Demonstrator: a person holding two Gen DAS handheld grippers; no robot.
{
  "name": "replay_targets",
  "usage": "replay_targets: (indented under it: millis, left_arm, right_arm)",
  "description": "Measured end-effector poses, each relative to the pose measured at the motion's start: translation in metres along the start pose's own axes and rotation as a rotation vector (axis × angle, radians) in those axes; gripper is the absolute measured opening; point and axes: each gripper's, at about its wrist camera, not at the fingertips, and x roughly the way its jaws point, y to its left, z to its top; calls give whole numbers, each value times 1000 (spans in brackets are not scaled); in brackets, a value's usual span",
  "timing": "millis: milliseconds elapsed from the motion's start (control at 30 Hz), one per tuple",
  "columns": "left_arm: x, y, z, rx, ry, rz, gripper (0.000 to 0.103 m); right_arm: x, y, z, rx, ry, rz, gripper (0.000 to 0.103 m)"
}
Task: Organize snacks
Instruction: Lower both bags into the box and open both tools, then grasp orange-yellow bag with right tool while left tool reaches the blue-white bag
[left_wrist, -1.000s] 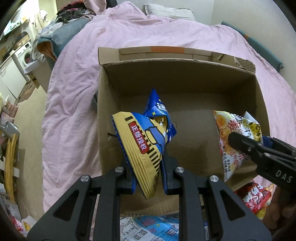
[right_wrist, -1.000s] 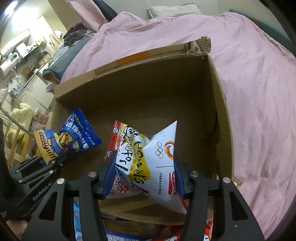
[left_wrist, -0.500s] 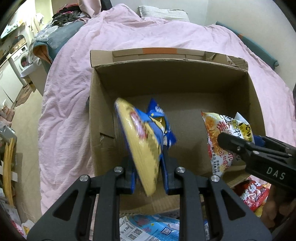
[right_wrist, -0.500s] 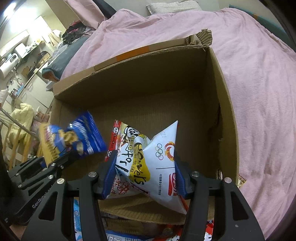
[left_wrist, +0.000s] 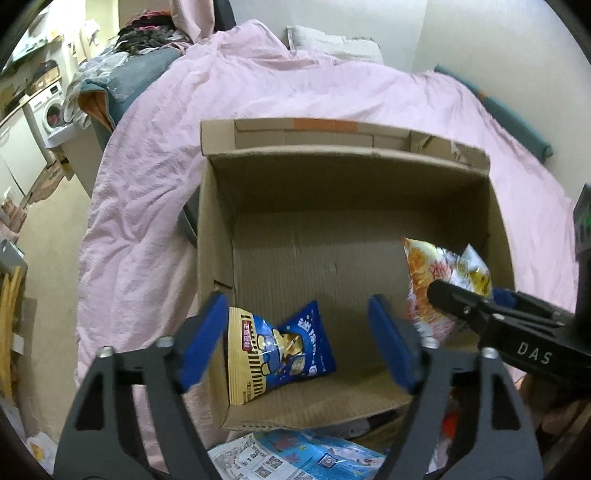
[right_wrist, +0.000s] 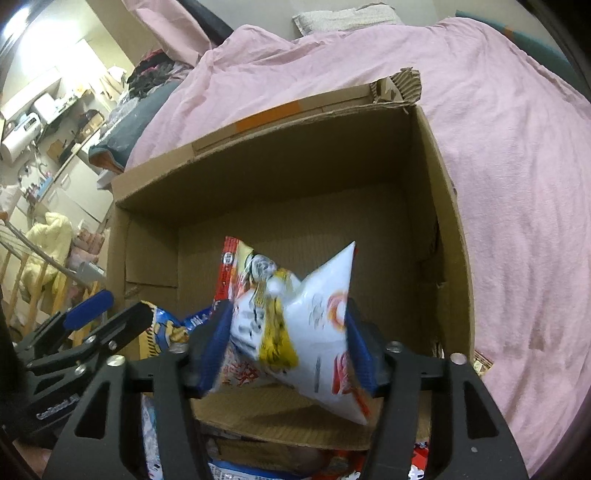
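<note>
An open cardboard box (left_wrist: 347, 162) sits on the bed. A blue and yellow snack bag (left_wrist: 273, 347) lies inside it at the near left corner, below my left gripper (left_wrist: 297, 301). That gripper's jaws are opening, wide apart, and touch nothing. In the right wrist view my right gripper (right_wrist: 288, 312) hangs over the box's near edge. Its jaws are opening with a white, red and yellow snack bag (right_wrist: 303, 314) between the pads, blurred, both pads still against its sides. The left wrist view shows this bag (left_wrist: 432, 266) at the right.
The box (right_wrist: 280, 155) rests on a pink duvet (left_wrist: 295, 96) with a pillow (left_wrist: 332, 40) beyond it. More snack packets (left_wrist: 295, 454) lie in front of the box's near wall. A washing machine (left_wrist: 51, 107) and piled clothes stand at far left.
My left gripper has opened and the blue and yellow bag has dropped from it onto the box floor. The right gripper's jaws have widened around the white bag, which has stayed in place.
</note>
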Motion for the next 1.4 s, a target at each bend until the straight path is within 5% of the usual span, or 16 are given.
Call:
replay_targets:
  millis: [100, 633, 1000, 1333, 1400]
  left_arm:
    - [-2, 2, 1, -5, -6, 0, 79]
    - [-20, 2, -1, 13, -83, 43, 79]
    - [-38, 32, -7, -128, -69, 1, 80]
    - [-72, 26, -18, -57, -153, -5, 80]
    - [-77, 29, -20, -73, -157, -14, 86]
  right_arm:
    - [-7, -2, 2, 15, -38, 9, 89]
    - [-28, 4, 0, -6, -71, -31, 90]
    - [-66, 0, -15, 16, -117, -25, 90]
    - [-93, 2, -34, 4, -149, -27, 90]
    - [-95, 2, -37, 7, -146, -26, 90]
